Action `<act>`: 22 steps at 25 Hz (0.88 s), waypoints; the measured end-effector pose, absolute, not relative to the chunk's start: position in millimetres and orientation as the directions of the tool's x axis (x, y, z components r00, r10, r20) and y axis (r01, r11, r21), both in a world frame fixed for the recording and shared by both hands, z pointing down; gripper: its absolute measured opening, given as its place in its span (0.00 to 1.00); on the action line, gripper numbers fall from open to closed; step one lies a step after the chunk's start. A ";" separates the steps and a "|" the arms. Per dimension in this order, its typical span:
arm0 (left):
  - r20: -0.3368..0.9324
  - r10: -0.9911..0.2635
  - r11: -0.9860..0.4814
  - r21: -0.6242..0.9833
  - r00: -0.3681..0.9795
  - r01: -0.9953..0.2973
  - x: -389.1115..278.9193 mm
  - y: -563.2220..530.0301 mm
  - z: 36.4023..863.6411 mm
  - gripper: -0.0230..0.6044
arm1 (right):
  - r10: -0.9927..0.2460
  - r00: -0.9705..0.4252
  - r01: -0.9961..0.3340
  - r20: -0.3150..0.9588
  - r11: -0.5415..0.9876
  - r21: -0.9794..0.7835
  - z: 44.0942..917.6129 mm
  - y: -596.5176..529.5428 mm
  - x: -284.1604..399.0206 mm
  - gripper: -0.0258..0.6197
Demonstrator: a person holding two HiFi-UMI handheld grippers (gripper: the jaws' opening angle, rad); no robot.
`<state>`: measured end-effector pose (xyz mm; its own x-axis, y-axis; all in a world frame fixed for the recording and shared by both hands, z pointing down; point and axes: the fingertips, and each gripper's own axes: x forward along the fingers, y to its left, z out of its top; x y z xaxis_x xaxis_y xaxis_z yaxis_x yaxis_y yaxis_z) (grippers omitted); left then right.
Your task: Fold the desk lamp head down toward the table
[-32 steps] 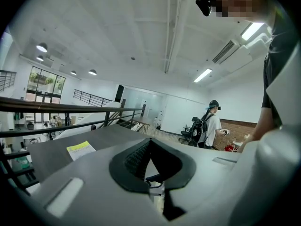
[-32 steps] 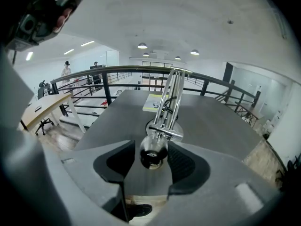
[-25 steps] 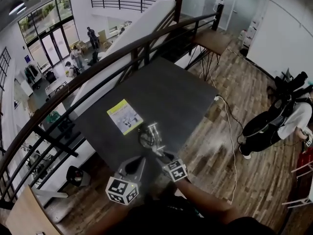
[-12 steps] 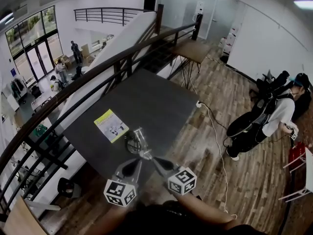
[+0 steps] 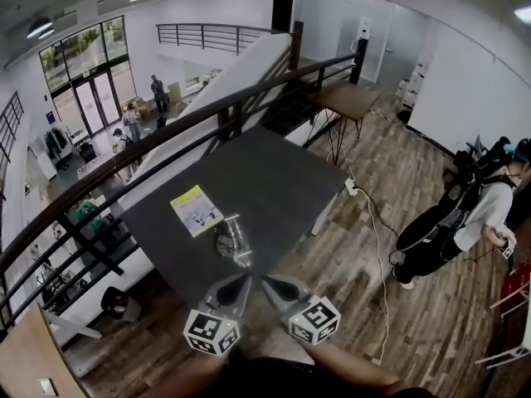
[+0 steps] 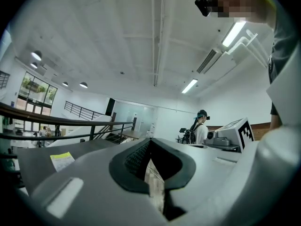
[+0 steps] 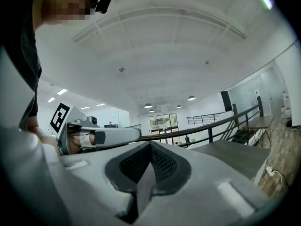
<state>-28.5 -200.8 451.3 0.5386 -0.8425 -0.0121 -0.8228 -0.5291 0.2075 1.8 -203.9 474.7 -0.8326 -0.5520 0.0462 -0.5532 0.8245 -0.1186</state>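
A: Where's the desk lamp (image 5: pixel 233 240)?
B: Low on the dark worktop (image 5: pixel 270 177), by its near edge, with a yellow leaflet (image 5: pixel 197 210) just far-left of it.
A: And the grippers?
B: The left gripper (image 5: pixel 241 281) and right gripper (image 5: pixel 269 283) are clenched and empty, near the lamp, not touching it.

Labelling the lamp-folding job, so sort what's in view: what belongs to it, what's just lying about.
Belongs: desk lamp on the dark table; left gripper; right gripper, both empty.
Lying about: yellow leaflet beside the lamp; railing; person standing at the right.
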 end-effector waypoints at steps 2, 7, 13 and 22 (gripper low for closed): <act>-0.010 -0.853 -0.511 0.215 0.522 -0.832 -13.2 -187.9 455.5 0.04 | -0.542 -0.839 -0.545 0.051 0.831 -0.112 477.0 -192.3 20.1 0.04; 0.007 -0.884 -0.455 0.221 0.468 -0.862 17.3 -140.3 465.0 0.04 | -0.508 -0.860 -0.511 0.059 0.851 -0.126 483.4 -146.7 57.3 0.04; 0.019 -0.902 -0.419 0.207 0.431 -0.884 48.3 -100.9 475.9 0.04 | -0.464 -0.885 -0.465 0.039 0.877 -0.122 481.3 -109.7 82.6 0.04; -0.001 -0.910 -0.408 0.172 0.414 -0.897 61.0 -69.6 461.8 0.04 | -0.444 -0.896 -0.443 0.013 0.891 -0.096 466.9 -74.9 89.6 0.04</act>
<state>61.0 -69.6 461.8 0.4143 -0.9102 -0.0010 -0.8965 -0.4083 0.1720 89.6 -74.9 466.9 -0.8960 -0.4439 0.0128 -0.4430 0.8913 -0.0961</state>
